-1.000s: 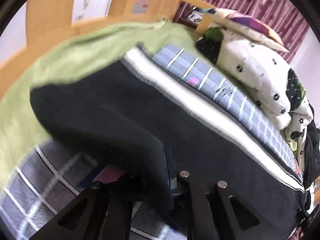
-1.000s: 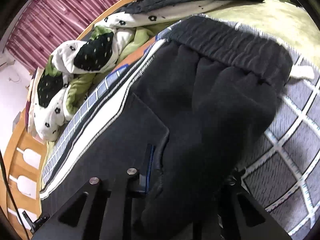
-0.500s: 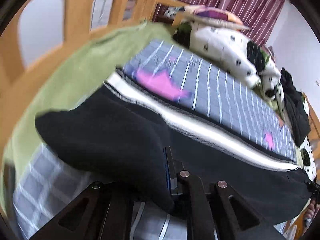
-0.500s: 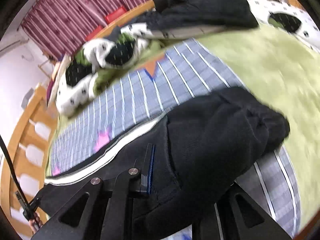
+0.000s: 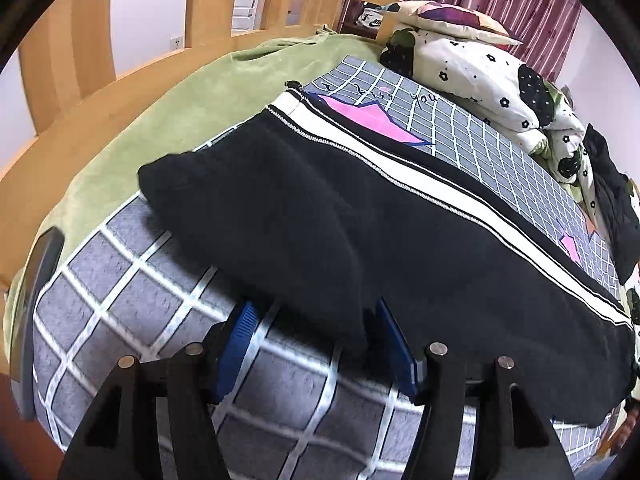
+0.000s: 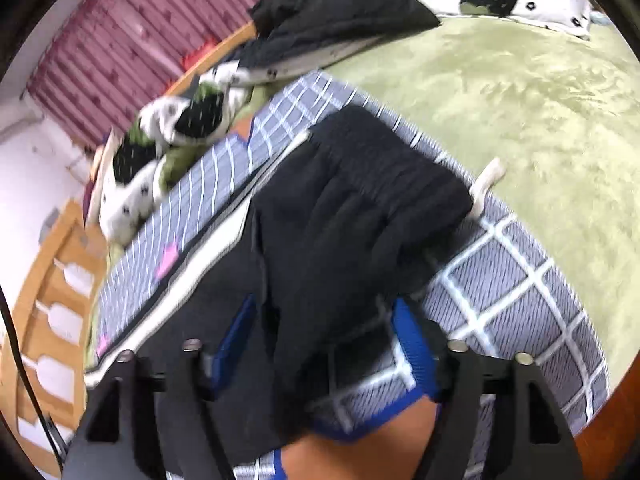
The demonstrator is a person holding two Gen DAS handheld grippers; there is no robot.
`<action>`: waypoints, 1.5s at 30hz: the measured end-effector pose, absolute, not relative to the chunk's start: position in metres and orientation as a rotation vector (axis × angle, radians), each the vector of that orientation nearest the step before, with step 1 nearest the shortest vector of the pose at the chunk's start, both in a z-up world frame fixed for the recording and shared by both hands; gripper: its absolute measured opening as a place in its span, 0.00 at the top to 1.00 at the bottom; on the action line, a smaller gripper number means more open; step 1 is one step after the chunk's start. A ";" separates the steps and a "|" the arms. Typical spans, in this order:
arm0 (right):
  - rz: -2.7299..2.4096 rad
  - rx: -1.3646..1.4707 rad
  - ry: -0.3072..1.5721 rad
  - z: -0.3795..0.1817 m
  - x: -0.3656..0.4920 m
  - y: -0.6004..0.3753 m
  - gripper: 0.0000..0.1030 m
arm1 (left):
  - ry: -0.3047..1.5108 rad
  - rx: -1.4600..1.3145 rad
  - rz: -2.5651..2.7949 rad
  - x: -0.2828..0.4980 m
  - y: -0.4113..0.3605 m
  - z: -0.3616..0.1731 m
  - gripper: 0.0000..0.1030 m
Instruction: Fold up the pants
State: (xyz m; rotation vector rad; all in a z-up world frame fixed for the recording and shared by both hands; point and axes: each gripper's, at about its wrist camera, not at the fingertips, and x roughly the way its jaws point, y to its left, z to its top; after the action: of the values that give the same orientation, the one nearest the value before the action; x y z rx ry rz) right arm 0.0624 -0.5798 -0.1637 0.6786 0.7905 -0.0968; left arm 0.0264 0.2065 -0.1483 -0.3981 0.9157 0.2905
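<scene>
Your left gripper [image 5: 316, 332] and right gripper [image 6: 324, 332] have both just been opening and now stand with jaws spread, pads clear of the black pants [image 5: 360, 216], whose folded edge lies loosely between them on the grey checked blanket [image 5: 132, 304] over the green bedspread [image 5: 160, 112].

Your bed [image 5: 96, 80] carries a green sheet [image 5: 168, 108]; grey checked blanket [image 5: 132, 304], black pants [image 5: 320, 208] and floral bedding [image 5: 472, 68] on top.
</scene>
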 end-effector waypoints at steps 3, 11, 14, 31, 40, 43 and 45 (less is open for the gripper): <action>-0.143 0.779 0.822 -0.180 0.088 -0.594 0.28 | 0.896 -0.469 0.299 0.015 0.213 -0.149 0.42; -0.147 0.722 0.681 -0.131 0.117 -0.618 0.68 | 0.833 -0.580 0.274 0.004 0.236 -0.143 0.41; -0.195 0.579 0.767 -0.136 0.133 -0.609 0.59 | 0.861 -0.596 0.270 0.015 0.241 -0.155 0.40; -0.349 0.434 0.907 -0.117 0.062 -0.590 0.45 | 0.888 -0.418 0.348 0.058 0.265 -0.159 0.80; -0.248 0.264 0.835 -0.072 0.106 -0.509 0.45 | 0.959 -0.403 0.063 0.008 0.231 -0.134 0.53; -0.157 0.195 0.826 -0.068 0.133 -0.463 0.45 | 0.893 -0.319 0.056 0.011 0.218 -0.111 0.53; -0.100 0.150 0.824 -0.070 0.151 -0.433 0.45 | 0.851 -0.293 0.082 0.031 0.221 -0.099 0.53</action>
State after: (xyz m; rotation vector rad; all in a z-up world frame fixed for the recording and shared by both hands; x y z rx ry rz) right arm 0.1515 -0.4328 -0.0703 0.1498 0.8244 -0.0998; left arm 0.0311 0.2208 -0.0989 -0.2932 0.8505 0.0823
